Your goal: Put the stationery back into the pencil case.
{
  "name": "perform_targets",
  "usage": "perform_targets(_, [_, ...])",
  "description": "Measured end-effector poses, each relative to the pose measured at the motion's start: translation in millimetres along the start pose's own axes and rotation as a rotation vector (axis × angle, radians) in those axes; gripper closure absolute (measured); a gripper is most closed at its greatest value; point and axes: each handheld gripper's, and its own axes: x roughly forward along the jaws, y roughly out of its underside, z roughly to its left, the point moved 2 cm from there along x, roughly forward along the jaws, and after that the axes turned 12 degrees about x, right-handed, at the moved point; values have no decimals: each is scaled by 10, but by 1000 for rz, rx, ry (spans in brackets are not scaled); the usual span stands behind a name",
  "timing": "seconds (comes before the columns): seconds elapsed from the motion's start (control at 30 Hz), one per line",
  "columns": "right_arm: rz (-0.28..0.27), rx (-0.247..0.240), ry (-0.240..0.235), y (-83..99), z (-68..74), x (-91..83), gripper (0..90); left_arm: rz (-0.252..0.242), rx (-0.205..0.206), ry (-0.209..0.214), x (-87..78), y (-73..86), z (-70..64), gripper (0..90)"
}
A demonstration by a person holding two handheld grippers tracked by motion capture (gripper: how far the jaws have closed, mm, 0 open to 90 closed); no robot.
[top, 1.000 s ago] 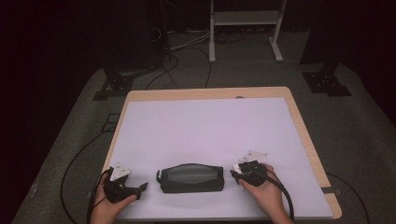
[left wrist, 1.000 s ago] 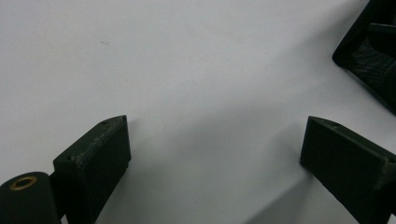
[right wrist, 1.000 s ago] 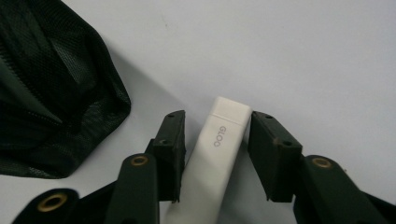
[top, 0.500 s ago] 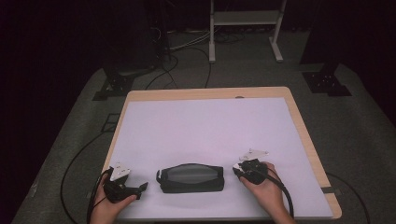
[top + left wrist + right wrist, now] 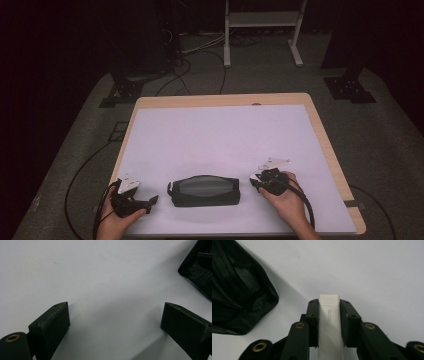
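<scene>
One smooth white rectangular stick (image 5: pixel 329 322) beside soft black mesh pouch (image 5: pixel 204 190).

I note a wooden table (image 5: pixel 325 145) topped by a white sheet (image 5: pixel 225 135) that leaves only the wood rim bare, with a small dark mark (image 5: pixel 256 104) at the far edge and a black strip (image 5: pixel 351 203) on the right rim. Around it lies grey floor (image 5: pixel 395 155). Beyond the far edge I log a white frame (image 5: pixel 262 20), loose cables (image 5: pixel 200 47), and two black bases, one far left (image 5: pixel 125 92) and one far right (image 5: pixel 350 87).
</scene>
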Motion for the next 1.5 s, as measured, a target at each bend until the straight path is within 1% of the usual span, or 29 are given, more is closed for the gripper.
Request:
perform_targets(0.23, [-18, 24, -32, -26, -49, -77, 706, 1, -1, 0, 0, 0, 0, 76])
perform_targets(0.37, [-37, 17, -49, -50, -62, -126, 705, 1, 0, 0, 0, 0, 0, 76])
perform_targets(0.4, [-43, 11, -58, -58, -65, -140, 705, 1, 0, 0, 0, 0, 0, 76])
perform_targets(0.47, [-50, 15, -71, -70, -62, -171, 705, 1, 0, 0, 0, 0, 0, 76])
perform_targets(0.67, [-80, -10, -118, -110, -76, -248, 706, 1, 0, 0, 0, -1, 0, 76])
perform_targets(0.83, [-106, -20, -149, -162, -87, -342, 705, 1, 0, 0, 1, -1, 0, 76])
perform_targets(0.93, [-125, -28, -176, -200, -105, -404, 705, 1, -1, 0, 1, -1, 0, 76])
perform_targets(0.97, [-129, -33, -178, -209, -108, -419, 705, 0, -1, 0, 1, 0, 0, 76])
perform_targets(1.07, [-146, -46, -205, -244, -105, -468, 705, 0, -2, 1, 1, -1, 0, 76])
perform_targets(1.17, [-159, -73, -234, -279, -79, -513, 705, 0, -1, 1, 1, 0, 1, 76])
perform_targets(1.3, [-176, -108, -288, -334, -2, -573, 705, 1, 0, 1, 0, 0, 2, 76])
perform_targets(1.5, [-189, -163, -348, -419, 135, -612, 706, 1, -1, 1, 0, 1, 1, 76])
